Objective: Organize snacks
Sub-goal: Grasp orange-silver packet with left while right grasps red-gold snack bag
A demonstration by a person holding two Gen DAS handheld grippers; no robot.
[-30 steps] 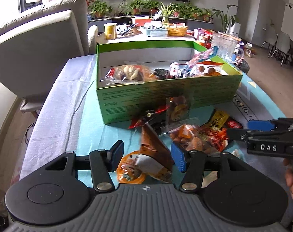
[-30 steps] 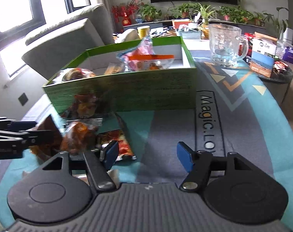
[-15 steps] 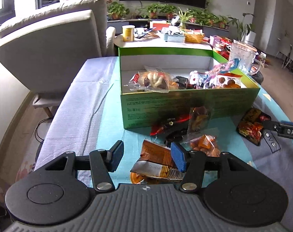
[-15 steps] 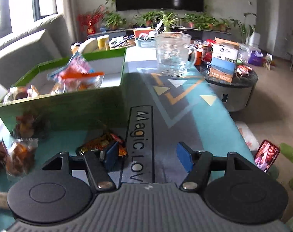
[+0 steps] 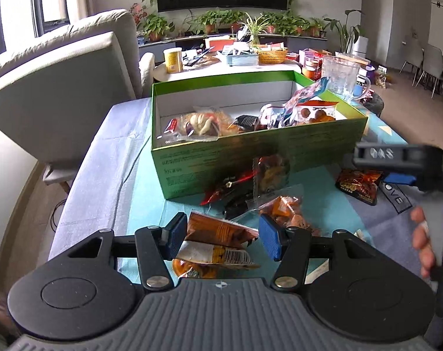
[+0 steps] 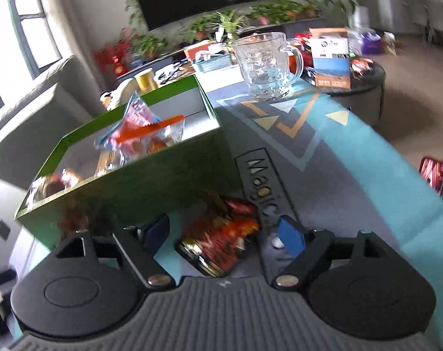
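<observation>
The loose snacks lie on the table's teal mat in front of the green box, which already has several packets inside. In the left wrist view, an orange-brown packet lies flat between the blue pads of the left tongs, nearer the left pad at 9 o'clock; whether that pad touches it cannot be told, the right pad stands clear of it, and the jaws stand apart, released. At 1 o'clock from it sits a clear bag of orange pieces, and beyond that a red and black wrapper and another clear bag rest against the box's front wall. At 3 o'clock of the box front, a red and yellow packet lies on the mat just below the right tongs, held by a hand. In the tilted, blurred right wrist view that same packet lies between the open pads of the right tongs, touching neither. A glass mug stands at 12 o'clock, beyond the box's right end.
</observation>
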